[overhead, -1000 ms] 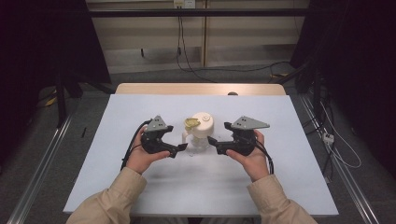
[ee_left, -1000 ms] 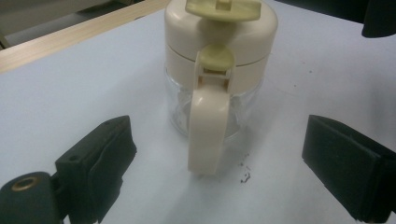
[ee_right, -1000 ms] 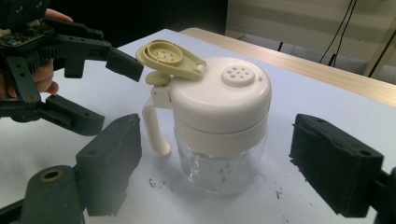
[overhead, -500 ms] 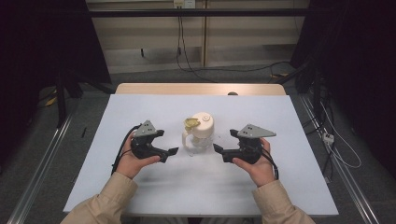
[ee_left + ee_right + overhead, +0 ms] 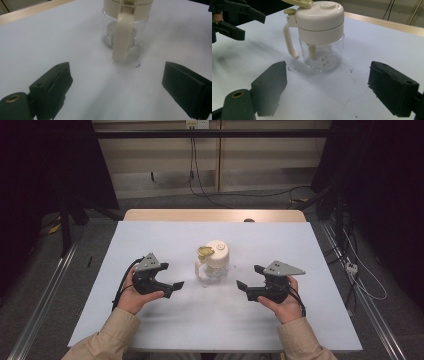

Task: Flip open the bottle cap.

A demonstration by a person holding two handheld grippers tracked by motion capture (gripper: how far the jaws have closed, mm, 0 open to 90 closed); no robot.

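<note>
A small clear glass jar (image 5: 215, 262) with a cream lid, a cream side handle and a yellowish flip tab stands upright at the middle of the white table (image 5: 200, 325). My left gripper (image 5: 172, 277) rests to its left, jaws pointing at the jar and apart from it. In the left gripper view the left gripper (image 5: 116, 72) is open, and the jar's handle (image 5: 123, 35) faces it. My right gripper (image 5: 248, 276) sits to the jar's right, also pointing inward. The right gripper view has the right gripper (image 5: 327, 70) open, short of the jar (image 5: 322, 32).
A wooden strip (image 5: 215, 215) borders the table's far edge. Dark specks (image 5: 292, 69) lie on the sheet near the jar's base. Metal rails run along both sides of the table, and cables (image 5: 360, 280) lie on the floor at the right and behind.
Both hands have drawn outward, away from the jar, and a little toward the near edge. The jar has not moved.
</note>
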